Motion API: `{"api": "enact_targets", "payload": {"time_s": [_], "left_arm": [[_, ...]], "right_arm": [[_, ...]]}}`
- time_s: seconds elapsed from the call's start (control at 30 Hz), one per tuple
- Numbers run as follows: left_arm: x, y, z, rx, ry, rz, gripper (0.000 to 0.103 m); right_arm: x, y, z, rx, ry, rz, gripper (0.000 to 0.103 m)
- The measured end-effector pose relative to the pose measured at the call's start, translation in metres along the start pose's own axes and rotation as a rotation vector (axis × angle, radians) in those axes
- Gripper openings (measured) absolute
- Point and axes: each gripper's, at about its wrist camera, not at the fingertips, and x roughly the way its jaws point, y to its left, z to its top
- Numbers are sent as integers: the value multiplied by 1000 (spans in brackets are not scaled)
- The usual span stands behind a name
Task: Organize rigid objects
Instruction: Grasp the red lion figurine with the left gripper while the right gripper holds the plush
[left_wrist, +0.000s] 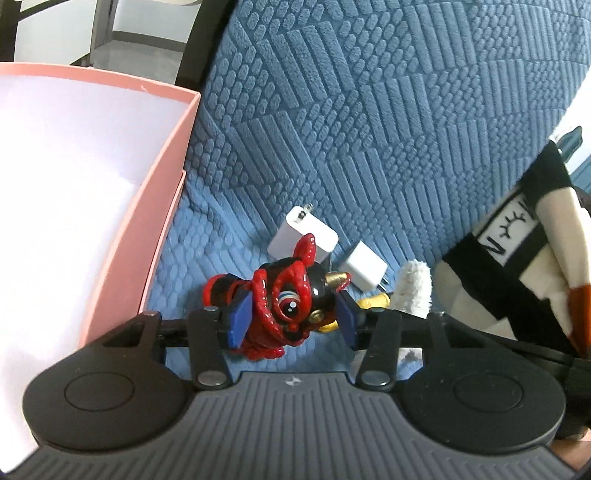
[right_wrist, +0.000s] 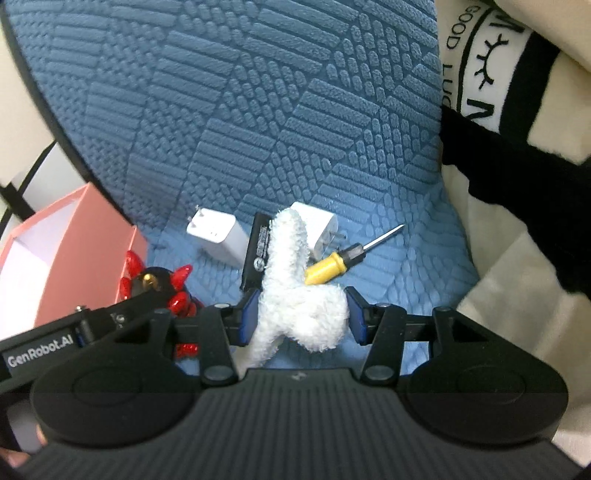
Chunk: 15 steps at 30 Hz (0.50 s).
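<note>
A glossy red-and-black figurine (left_wrist: 284, 302) is pinched by the left gripper (left_wrist: 291, 319), right beside the pink box (left_wrist: 162, 206). A fuzzy white plush (right_wrist: 295, 295) is clamped in the right gripper (right_wrist: 301, 317), further from the box, with 2 smooth white chargers (right_wrist: 218, 236) laid just past it on the ribbed blue cushion (right_wrist: 258, 110).

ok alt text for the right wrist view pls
The right gripper clamps a fluffy white toy over a blue textured cushion. Behind it lie two white chargers, a yellow-handled screwdriver and a pink box at left.
</note>
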Motion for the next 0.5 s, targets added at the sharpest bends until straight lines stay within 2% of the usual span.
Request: {"api": "enact_targets", "payload": {"time_s": [0.17,0.27,0.5], "left_arm": [[-17,4,-13,-7,12,-20,50],[-29,7,-21,-12,14,-34,40],[-46,9,-37,25,12,-30,38]], "right_arm": [[-17,5,-16,-11,-9,-3,52],[-27,4,-31,-10,-11,-20,52],[-45,0,-58,16,7,-20,52]]}}
